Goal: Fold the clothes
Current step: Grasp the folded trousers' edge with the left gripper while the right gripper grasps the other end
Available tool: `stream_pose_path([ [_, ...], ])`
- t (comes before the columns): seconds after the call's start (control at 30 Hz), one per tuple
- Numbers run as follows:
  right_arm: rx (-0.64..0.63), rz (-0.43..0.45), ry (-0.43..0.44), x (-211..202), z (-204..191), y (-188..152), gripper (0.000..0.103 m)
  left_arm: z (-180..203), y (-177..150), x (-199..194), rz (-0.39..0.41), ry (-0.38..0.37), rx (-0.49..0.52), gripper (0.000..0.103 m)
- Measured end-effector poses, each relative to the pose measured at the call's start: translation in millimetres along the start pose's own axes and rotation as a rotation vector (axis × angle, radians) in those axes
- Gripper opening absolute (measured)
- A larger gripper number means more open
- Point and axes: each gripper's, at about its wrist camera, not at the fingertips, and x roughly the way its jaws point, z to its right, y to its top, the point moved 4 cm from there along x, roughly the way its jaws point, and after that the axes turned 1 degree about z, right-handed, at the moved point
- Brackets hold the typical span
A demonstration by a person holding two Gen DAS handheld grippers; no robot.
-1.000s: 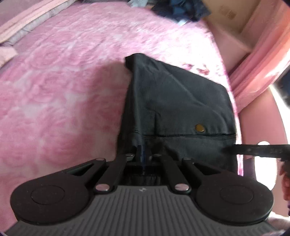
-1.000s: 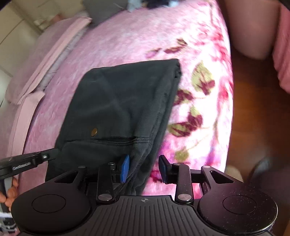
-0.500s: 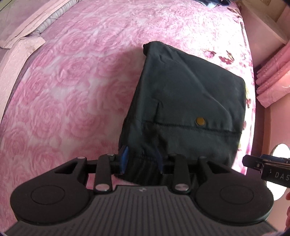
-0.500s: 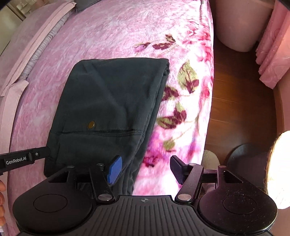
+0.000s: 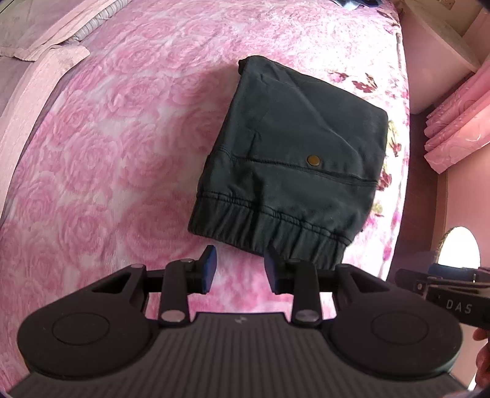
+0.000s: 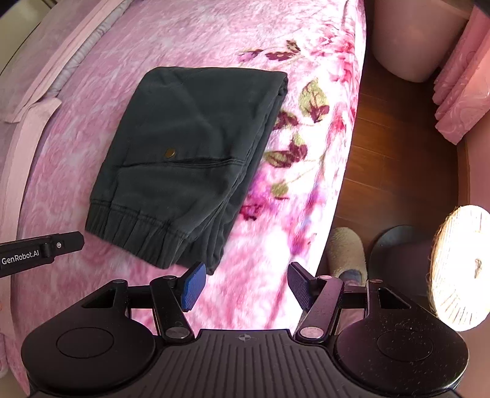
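Observation:
A dark folded garment with a brass snap lies flat on the pink rose blanket, its elastic waistband towards me. My left gripper hovers open just above and in front of the waistband's left part, with only blanket between its blue pads. Over the garment's near right corner and the blanket edge, my right gripper stands wide open and empty. Each gripper's finger shows at the side of the other's view.
The bed edge runs close to the garment's right side, with wooden floor, a slipper and a pink bin beyond. A pink curtain hangs at the right. Dark clothes lie at the far end.
Both grippers let go of the garment's waistband, opened and rose away from it. The folded garment now lies free on the blanket and looks smaller in both views.

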Motion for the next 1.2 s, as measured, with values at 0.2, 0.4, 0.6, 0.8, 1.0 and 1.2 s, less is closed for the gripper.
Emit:
stream_pose_path([
  [0.2, 0.012, 0.017, 0.013, -10, 1, 1, 0.063, 1, -2, -8, 0.011, -0.007, 0.002, 0.03],
  [0.4, 0.118, 0.083, 0.157, -6, 19, 11, 0.063, -40, 30, 5, 0.146, -0.187, -0.08, 0.04],
  [0.6, 0.407, 0.158, 0.376, 35, 63, 41, 0.067, -79, 83, 70, 0.149, -0.412, -0.146, 0.049],
  [0.8, 0.61, 0.176, 0.526, 87, 86, 69, 0.074, -95, 106, 137, 0.086, -0.567, -0.271, 0.052],
  [1.0, 0.614, 0.172, 0.503, 118, 83, 78, 0.074, -103, 112, 179, 0.044, -0.646, -0.296, 0.053],
  [1.2, 0.624, 0.187, 0.595, 134, 88, 88, 0.074, -105, 110, 211, 0.008, -0.787, -0.378, 0.055],
])
